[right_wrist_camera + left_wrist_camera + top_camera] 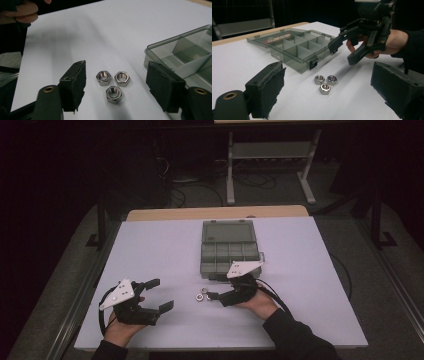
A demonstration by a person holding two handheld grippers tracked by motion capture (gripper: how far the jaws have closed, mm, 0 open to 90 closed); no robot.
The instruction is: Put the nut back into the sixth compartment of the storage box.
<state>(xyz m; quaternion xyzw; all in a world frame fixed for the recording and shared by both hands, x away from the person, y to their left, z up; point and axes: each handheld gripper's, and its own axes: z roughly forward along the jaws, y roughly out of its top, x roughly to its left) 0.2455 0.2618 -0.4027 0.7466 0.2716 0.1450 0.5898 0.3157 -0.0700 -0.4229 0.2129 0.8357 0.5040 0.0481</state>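
White tabletop (150,245) against a dark room, table-leg frame beyond at 12 o'clock.

High view: translucent grey compartment box with hinged lid open (229,251) at table centre. Three small silver hex nuts (201,296) clustered just beside its near edge, toward 7 o'clock. Right gripper (214,295) at 3 o'clock of the nuts, jaws apart, aimed at them. Left gripper (160,295) at 9 o'clock, jaws wide apart, empty, well clear.

Left gripper view: nuts (325,83) touching one another in a triangle, near the box latch (313,63). Right gripper (344,51) hovering above, beyond the nuts.

Right gripper view: nuts (113,83) centred between the parted jaws; box corner (180,52) at 3 o'clock, just beside the right jaw.

Likely step: picking one nut for a compartment. Recommended: single out the nearest nut, close across its flats, avoid nudging the neighbours. Approach low from 6 o'clock. Limited clearance on the box side; ample open surface toward 9 o'clock. Table edges distant on all sides.
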